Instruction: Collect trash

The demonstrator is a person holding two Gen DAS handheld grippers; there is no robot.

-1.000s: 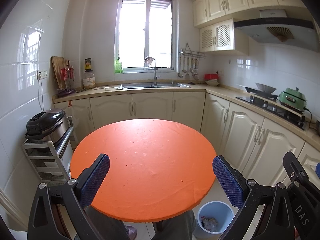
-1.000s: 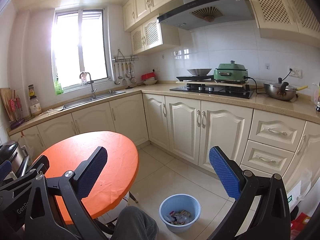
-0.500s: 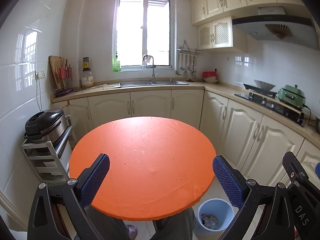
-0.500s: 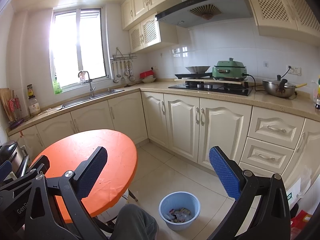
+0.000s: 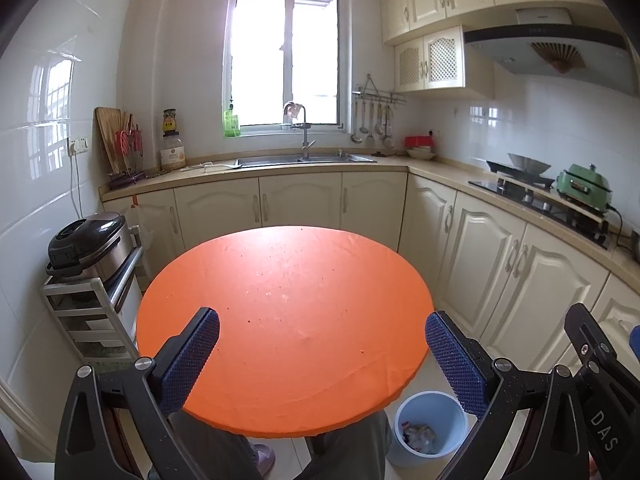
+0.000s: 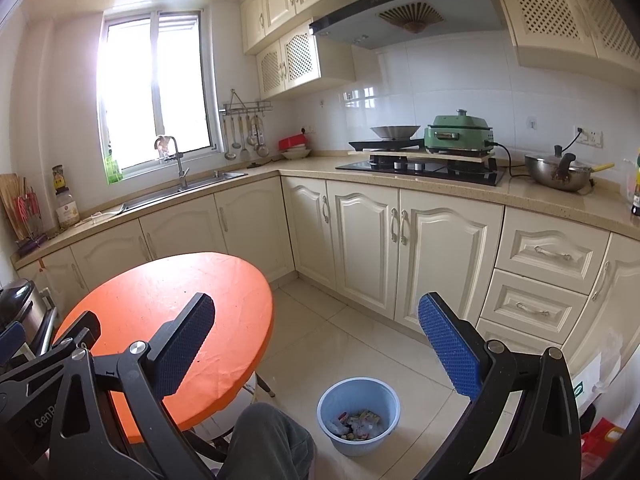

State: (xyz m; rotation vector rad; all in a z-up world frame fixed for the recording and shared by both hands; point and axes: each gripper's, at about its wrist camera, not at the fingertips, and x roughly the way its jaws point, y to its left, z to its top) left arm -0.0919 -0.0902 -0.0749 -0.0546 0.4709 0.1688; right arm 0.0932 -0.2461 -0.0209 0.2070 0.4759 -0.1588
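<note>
A pale blue trash bin (image 6: 359, 414) stands on the tiled floor right of the table, holding several crumpled wrappers (image 6: 356, 424). The left wrist view shows the same bin (image 5: 427, 428) low down, past the table's edge. The round orange table (image 5: 286, 320) carries only small crumbs. My left gripper (image 5: 322, 354) hangs open above the table's near half, with nothing between its blue pads. My right gripper (image 6: 316, 344) is open too, raised over the floor between the table (image 6: 168, 312) and the cabinets, above the bin. The right gripper's frame (image 5: 600, 364) shows at the left view's right edge.
Cream cabinets (image 6: 400, 240) and counters line the back and right walls, with a sink (image 5: 304, 159), stove (image 6: 420, 166) and green cooker (image 6: 458, 133). A rice cooker on a rack (image 5: 86, 248) stands left of the table. A person's knee (image 6: 272, 436) is beside the bin.
Both cameras have lifted and drawn back slightly, so the table and bin sit a little lower and nearer in view. Both grippers stay open and hold nothing.
</note>
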